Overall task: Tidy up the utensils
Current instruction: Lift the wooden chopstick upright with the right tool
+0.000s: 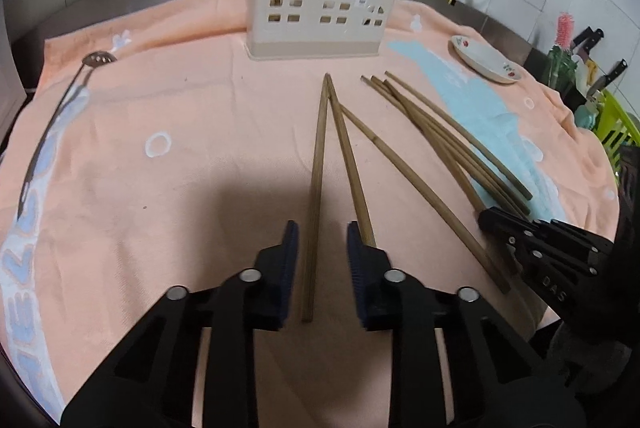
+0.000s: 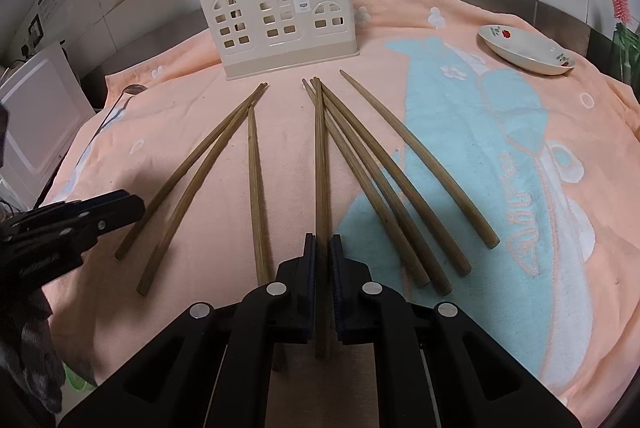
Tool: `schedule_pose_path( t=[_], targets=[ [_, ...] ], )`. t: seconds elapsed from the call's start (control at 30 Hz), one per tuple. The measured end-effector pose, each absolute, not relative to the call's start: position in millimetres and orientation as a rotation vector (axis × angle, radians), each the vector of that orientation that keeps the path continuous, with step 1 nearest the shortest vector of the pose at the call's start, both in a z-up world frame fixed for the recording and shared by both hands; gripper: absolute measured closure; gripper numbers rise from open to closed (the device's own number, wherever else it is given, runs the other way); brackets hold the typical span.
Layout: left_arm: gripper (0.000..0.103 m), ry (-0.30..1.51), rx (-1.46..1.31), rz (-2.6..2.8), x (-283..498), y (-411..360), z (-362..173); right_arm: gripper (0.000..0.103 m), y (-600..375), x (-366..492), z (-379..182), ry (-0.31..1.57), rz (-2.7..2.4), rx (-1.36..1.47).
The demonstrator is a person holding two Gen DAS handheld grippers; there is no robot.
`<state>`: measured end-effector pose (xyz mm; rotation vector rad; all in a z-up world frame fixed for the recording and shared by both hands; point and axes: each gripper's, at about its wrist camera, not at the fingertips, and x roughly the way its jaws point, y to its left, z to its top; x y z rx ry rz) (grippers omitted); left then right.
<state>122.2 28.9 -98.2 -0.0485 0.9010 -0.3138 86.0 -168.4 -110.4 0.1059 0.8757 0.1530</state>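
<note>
Several wooden chopsticks lie on the peach towel (image 1: 180,115) in front of a beige utensil holder (image 1: 316,13), also in the right wrist view (image 2: 280,23), which has two chopsticks standing in it. My left gripper (image 1: 322,238) is open and straddles one chopstick (image 1: 316,187) lying on the towel; a second chopstick (image 1: 348,151) runs under its right finger. My right gripper (image 2: 323,250) is shut on a chopstick (image 2: 321,163) that points toward the holder. The right gripper also shows at the right in the left wrist view (image 1: 536,240), by a bundle of chopsticks (image 1: 448,135).
A slotted spoon (image 1: 60,107) lies at the towel's left edge. A small flowered dish (image 2: 528,49) sits at the back right. Knives and a green rack (image 1: 612,119) stand off the right side. A tiled wall with pipes is behind.
</note>
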Motion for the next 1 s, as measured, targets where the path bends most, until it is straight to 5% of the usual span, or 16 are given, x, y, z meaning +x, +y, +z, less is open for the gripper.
schedule_pose_path(
  t=[1.0],
  targets=[
    [0.098,0.969,-0.034,-0.271,137.3,19.0,-98.7,0.096,-175.7,81.5,-104.3,0.846,0.191,0.111]
  ],
)
